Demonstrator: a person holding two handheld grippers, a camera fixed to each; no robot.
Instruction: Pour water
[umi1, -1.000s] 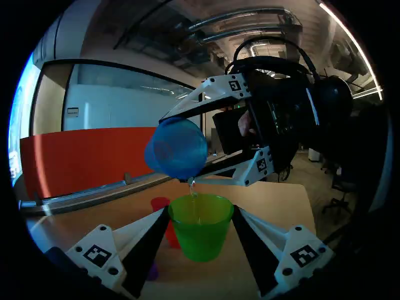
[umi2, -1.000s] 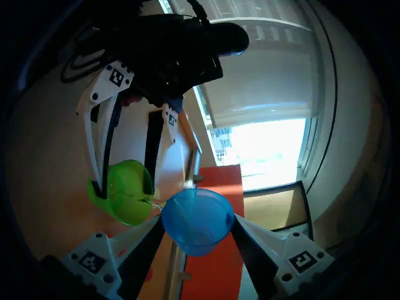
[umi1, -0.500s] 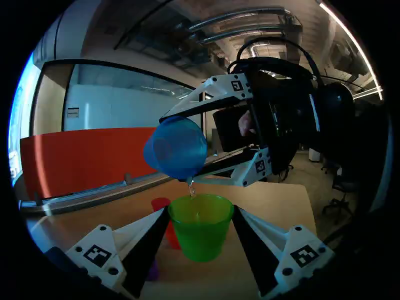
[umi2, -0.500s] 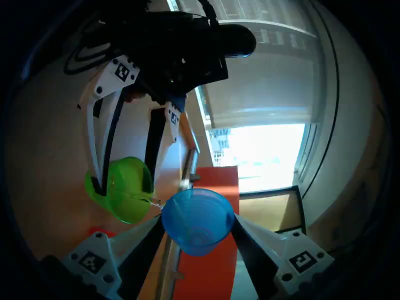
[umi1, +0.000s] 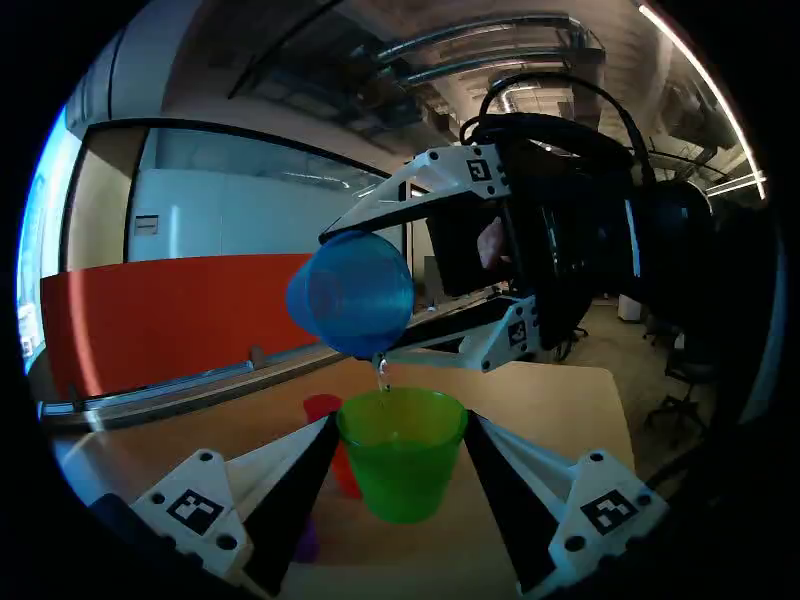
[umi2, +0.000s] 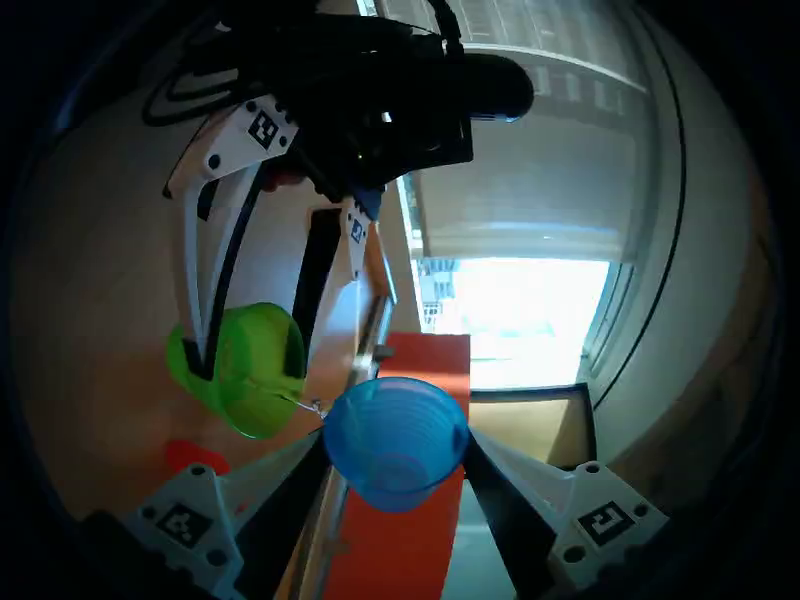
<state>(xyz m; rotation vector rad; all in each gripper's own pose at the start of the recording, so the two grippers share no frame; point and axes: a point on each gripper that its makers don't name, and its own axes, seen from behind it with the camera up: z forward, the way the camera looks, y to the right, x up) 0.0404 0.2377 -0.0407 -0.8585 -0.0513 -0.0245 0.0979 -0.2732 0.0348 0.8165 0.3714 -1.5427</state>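
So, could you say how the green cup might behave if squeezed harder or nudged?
The green cup looks like thin translucent plastic, so it probably flexes under a harder squeeze. It tapers to a narrow base, so it may tip easily. The thin trickle from the blue cup likely adds little weight.

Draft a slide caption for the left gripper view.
Right gripper tips a translucent blue plastic cup, trickling water into the green plastic cup gripped by the left gripper.

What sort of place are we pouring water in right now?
Most likely an open office or lab workspace. There are exposed ceiling pipes overhead, a glass-walled room behind an orange partition, and what look like office chairs beyond the wooden table.
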